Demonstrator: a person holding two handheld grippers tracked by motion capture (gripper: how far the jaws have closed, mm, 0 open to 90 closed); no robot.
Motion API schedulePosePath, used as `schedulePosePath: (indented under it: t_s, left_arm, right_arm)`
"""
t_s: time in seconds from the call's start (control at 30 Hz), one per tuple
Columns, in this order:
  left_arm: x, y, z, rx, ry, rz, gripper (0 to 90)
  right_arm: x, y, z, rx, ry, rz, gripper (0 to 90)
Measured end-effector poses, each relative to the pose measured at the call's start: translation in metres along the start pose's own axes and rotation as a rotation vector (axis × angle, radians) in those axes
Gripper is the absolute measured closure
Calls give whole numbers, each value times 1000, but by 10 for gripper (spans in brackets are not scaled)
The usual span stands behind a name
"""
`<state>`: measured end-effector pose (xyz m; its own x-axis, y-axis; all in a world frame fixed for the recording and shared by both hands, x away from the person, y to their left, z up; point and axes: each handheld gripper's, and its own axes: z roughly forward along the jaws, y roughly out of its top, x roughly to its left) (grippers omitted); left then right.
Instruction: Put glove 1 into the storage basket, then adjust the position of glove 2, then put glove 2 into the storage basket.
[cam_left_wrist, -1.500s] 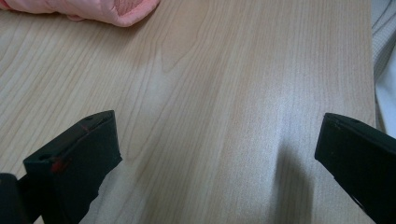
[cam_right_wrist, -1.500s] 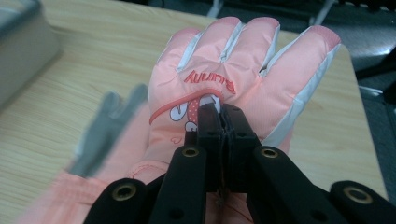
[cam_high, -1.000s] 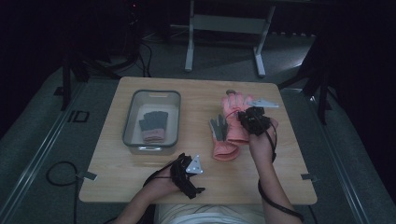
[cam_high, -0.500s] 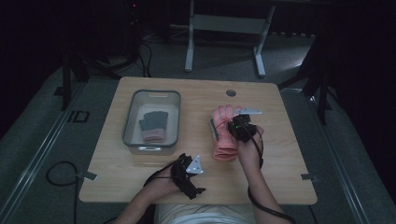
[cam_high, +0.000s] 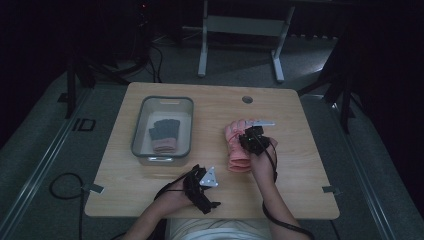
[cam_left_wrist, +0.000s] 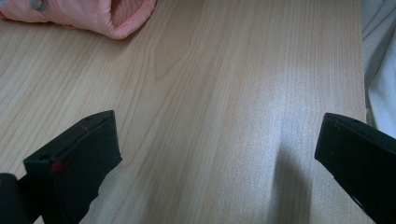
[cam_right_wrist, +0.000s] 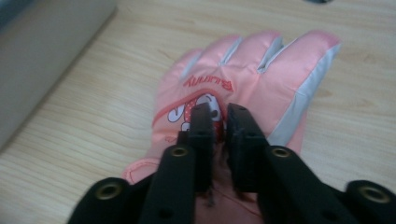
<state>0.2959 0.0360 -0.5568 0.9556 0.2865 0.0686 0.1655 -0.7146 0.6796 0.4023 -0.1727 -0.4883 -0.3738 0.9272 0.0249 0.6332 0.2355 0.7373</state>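
A pink winter glove (cam_high: 235, 150) with a cartoon print lies flat on the wooden table (cam_high: 210, 115), right of centre. My right gripper (cam_high: 250, 137) points down onto the glove's back (cam_right_wrist: 261, 65). Its jaws (cam_right_wrist: 218, 112) have just been opening and stand a narrow slit apart, tips on the fabric. Near the table's front edge my left gripper (cam_high: 207, 192) rests wide open (cam_left_wrist: 217, 126) over bare wood, with nothing between its fingers. The glove's cuff (cam_left_wrist: 93, 14) lies beyond it.
A clear grey-rimmed tray (cam_high: 162, 100) stands at the left of the table with a grey glove (cam_high: 164, 131) inside; its wall (cam_right_wrist: 46, 56) is close to the pink glove. A round hole (cam_high: 247, 99) sits near the far edge.
The right gripper came down and nearer with the pink glove, which now lies flat on the table. Its jaws have parted slightly. The left gripper stayed put.
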Motion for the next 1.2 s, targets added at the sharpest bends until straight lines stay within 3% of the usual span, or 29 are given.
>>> schedulePosePath:
  t_s: [0.23, 0.27, 0.3, 0.33, 0.37, 0.43, 0.47, 0.57, 0.67, 0.93, 0.97, 1.0, 1.13, 1.2]
  left_arm:
    - [0, 0, 0, -5, -1, -10, 0]
    - [0, 0, 0, -5, -1, -10, 0]
    - [0, 1, 0, -7, 12, -7, 0]
    - [0, 1, 0, -7, 12, -7, 0]
    - [0, 3, 0, -11, 17, -8, 0]
    - [0, 3, 0, -13, 20, -7, 0]
    - [0, 4, 0, -18, 21, -9, 0]
    - [1, 4, -1, -21, 27, -19, 0]
    - [1, 5, -2, -22, 31, -22, 0]
    - [2, 15, -10, -75, 79, -78, 0]
    - [3, 18, -13, -104, 104, -121, 0]
    - [4, 20, -15, -119, 119, -133, 0]
    - [7, 29, -19, -111, 155, -132, 0]
    - [9, 38, -21, -118, 178, -159, 0]
  right_arm:
    - [-10, 7, -21, -50, 43, -3, 513]
    - [-10, 7, -21, -50, 43, -3, 513]
    - [-15, 7, -25, -57, 75, 0, 448]
    - [-15, 7, -25, -57, 75, 0, 448]
    - [-19, 7, -29, -71, 119, 3, 390]
    - [-20, 8, -32, -74, 126, -1, 355]
    - [-24, 8, -37, -77, 154, -5, 260]
    - [-31, 8, -43, -92, 190, 0, 191]
    - [-35, 8, -46, -109, 196, -7, 161]
    - [-49, 10, -57, -161, 150, -96, 146]
    - [-51, 10, -59, -171, 145, -105, 142]
    - [-57, 9, -63, -171, 125, -121, 142]
    - [-65, 8, -67, -174, 144, -150, 145]
    - [-71, 4, -69, -142, 171, -163, 145]
